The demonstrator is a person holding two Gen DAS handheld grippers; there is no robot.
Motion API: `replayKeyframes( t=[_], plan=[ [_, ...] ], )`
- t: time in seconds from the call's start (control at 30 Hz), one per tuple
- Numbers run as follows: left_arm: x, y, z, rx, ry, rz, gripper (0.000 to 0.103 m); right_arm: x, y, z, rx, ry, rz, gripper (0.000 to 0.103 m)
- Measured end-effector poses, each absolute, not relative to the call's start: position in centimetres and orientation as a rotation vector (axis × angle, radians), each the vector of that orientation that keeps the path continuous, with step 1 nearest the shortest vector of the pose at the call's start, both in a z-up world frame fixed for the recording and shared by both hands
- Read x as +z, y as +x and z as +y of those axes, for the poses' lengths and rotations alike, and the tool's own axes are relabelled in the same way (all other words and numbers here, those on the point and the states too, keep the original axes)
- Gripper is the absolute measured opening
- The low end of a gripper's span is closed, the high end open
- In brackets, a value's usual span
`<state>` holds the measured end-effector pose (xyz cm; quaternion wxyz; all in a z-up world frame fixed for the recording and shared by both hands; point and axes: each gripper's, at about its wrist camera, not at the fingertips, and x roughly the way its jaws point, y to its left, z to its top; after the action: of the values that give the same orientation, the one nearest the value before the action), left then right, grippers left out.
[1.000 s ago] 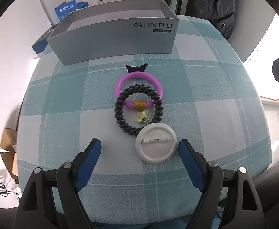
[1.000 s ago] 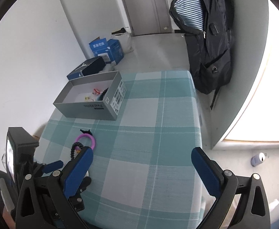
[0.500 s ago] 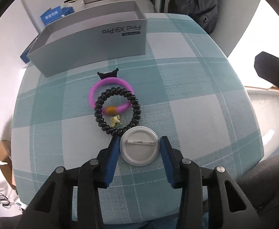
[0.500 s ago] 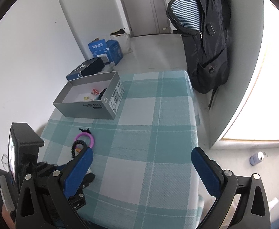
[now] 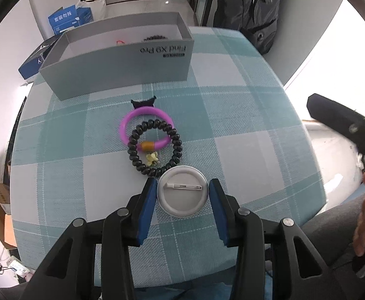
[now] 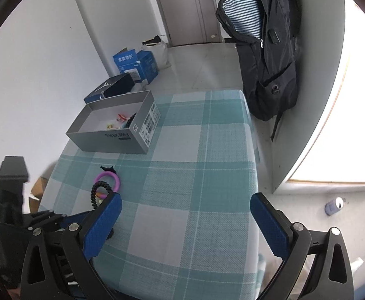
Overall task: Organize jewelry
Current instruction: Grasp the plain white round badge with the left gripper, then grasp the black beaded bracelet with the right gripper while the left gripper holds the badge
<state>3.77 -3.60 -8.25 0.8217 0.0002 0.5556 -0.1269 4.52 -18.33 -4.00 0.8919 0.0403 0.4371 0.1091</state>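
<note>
Left gripper (image 5: 182, 195) jaws now snug around white badge (image 5: 181, 190), table edge (image 5: 317, 175) well apart

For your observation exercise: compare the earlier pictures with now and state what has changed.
The left gripper moved forward and closed around the white badge. The right gripper stayed open; the purple bangle, black bracelet and grey box stayed put.

A round white pin badge (image 5: 181, 191) lies back-side up, its pin visible. Just beyond it, touching, lies a black coil bracelet (image 5: 155, 150), overlapping a purple ring bangle (image 5: 146, 128). The grey box (image 5: 117, 65) stands open behind.
</note>
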Motion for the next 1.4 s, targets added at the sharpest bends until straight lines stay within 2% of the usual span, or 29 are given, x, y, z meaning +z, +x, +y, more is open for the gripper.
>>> replayKeyframes(
  t=[0.53, 0.8, 1.4],
  plan=[
    [-5.5, 4.5, 1.1, -0.289, -0.154, 1.132, 0.037, -4.9, 5.0, -15.3, 0.269, 0.057, 0.942, 0.103],
    [-4.8, 5.3, 6.1, -0.203, -0.252, 1.090, 0.037, -5.9, 5.3, -11.2, 0.384, 0.039, 0.986, 0.102],
    [-4.6, 5.6, 10.2, -0.143, -0.275, 1.054, 0.037, -9.8, 6.5, -3.7, 0.395, -0.112, 1.062, 0.099]
  ],
)
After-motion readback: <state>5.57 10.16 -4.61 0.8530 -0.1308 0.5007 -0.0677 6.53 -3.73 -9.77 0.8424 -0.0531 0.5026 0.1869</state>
